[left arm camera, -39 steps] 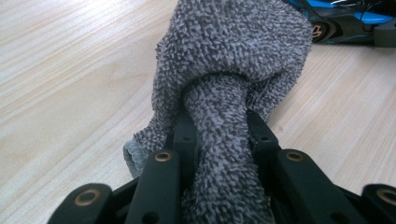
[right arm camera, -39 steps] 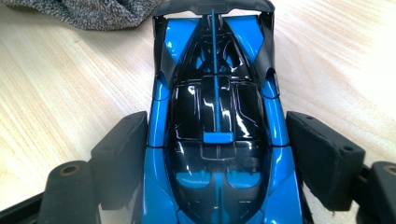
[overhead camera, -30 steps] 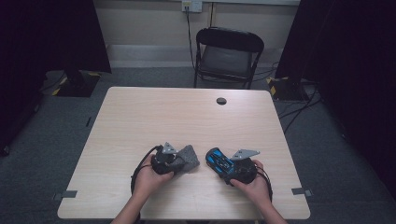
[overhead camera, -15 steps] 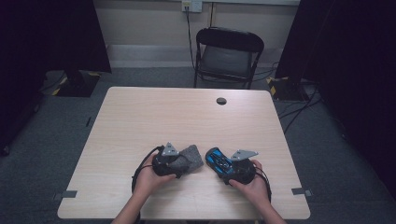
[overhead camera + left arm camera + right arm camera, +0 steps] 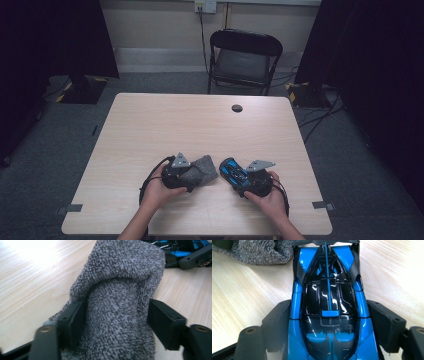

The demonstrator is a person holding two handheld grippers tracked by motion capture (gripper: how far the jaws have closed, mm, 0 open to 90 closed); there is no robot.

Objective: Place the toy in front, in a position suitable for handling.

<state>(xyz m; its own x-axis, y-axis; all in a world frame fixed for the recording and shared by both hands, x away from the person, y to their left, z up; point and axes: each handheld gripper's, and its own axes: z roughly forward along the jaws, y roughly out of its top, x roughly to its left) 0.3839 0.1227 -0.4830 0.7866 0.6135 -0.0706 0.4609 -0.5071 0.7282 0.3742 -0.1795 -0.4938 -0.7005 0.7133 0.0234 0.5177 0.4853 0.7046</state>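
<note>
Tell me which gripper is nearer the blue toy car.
Right. The right gripper has the blue toy car between its jaws, pressed against its sides. The left gripper sits to the car's left, its jaws around a grey cloth.

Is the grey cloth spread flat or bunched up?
Bunched up: the grey cloth stands in a humped fold between the left gripper jaws, which have just been opening; the right-hand pad stands off it.

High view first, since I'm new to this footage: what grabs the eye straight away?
A glossy blue and black toy car sits near the table's front edge, clamped in the right hand-held gripper. Just left of it lies a grey terry cloth, bunched between the jaws of the left hand-held gripper, which have just been opening. Behind the table stands a black folding chair.
</note>
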